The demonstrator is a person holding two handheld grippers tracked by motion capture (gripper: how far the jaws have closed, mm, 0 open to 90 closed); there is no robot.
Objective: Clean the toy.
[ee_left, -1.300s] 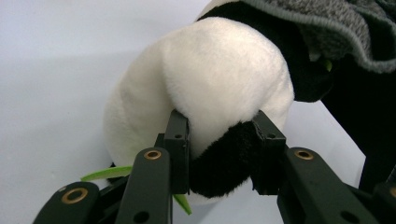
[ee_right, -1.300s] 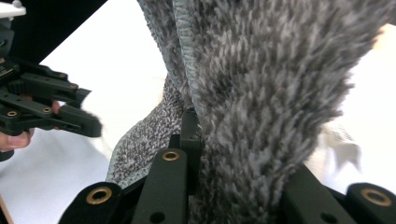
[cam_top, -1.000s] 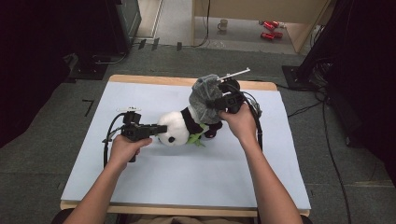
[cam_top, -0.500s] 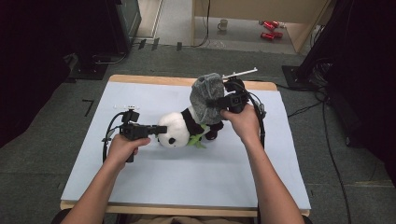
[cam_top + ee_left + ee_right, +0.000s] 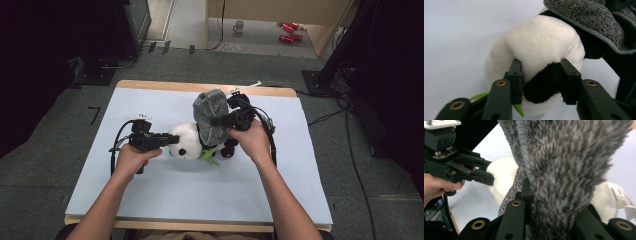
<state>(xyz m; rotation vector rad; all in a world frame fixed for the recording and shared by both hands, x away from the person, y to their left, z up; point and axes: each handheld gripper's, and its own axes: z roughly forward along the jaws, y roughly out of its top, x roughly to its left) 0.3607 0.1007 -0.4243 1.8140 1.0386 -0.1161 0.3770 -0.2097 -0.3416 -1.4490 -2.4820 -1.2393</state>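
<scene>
While the panda (image 5: 192,145) lies on the tabletop (image 5: 150,200), its black ear (image 5: 544,85) sits between the jaws of the left gripper (image 5: 170,139). Those jaws have just been opening; in the left gripper view the pads stand at either side of the ear, and whether they still press on it cannot be told. The head seems to be steadied from that side so the toy does not slide while it is being dressed.

A grey fleece garment (image 5: 210,117) is clamped in the right gripper (image 5: 223,120), jaws closed on a fold of it, as seen in the right gripper view (image 5: 549,202). The garment is held up above the panda's body, hanging down over its back, probably so the opening can be drawn over the toy. A white tag (image 5: 621,197) is seen at the panda's rear, green leaves (image 5: 209,156) under its front.

Panda position: mid tabletop, between both hands, head toward the left gripper. The garment is judged not yet pulled fully on.
</scene>
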